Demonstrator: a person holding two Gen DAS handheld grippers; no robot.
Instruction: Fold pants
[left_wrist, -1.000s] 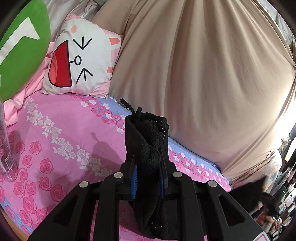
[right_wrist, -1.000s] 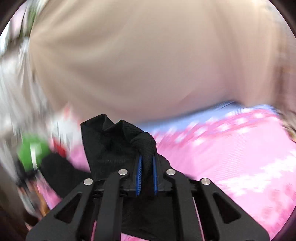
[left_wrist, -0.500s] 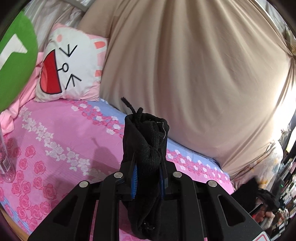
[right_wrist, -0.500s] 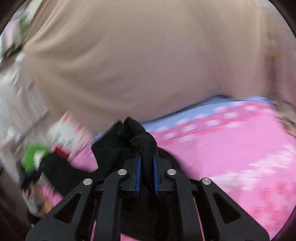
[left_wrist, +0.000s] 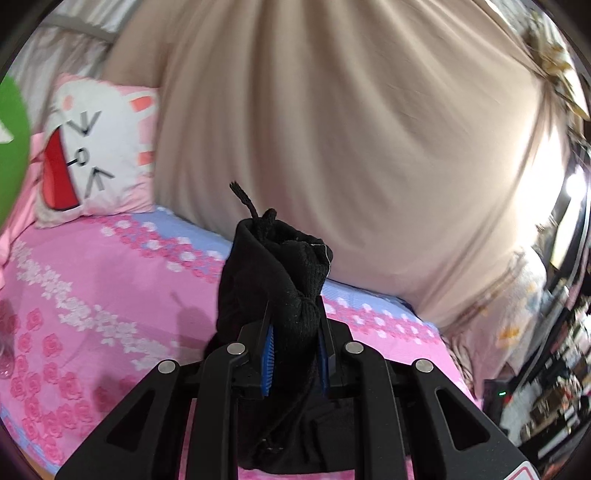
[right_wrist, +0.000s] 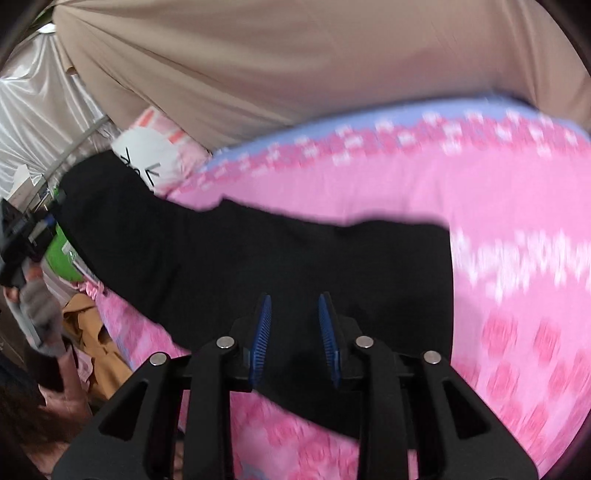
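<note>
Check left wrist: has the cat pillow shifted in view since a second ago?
Yes. The cat pillow sits nearer the left edge and has rotated in view; the left gripper, shut on the black pants, moved.

A beige curtain (left_wrist: 332, 129) hangs behind the pink floral bed (left_wrist: 92, 295).

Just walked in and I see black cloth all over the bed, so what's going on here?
A person is folding black pants on a bed with a pink floral sheet, using handheld tongs in each hand. The left tongs are shut on a bunched end of the pants with a drawstring sticking up. The right tongs are opening with nothing between the pads, above the pants, which stretch across the sheet. A cartoon cat pillow sits at the head end.
</note>
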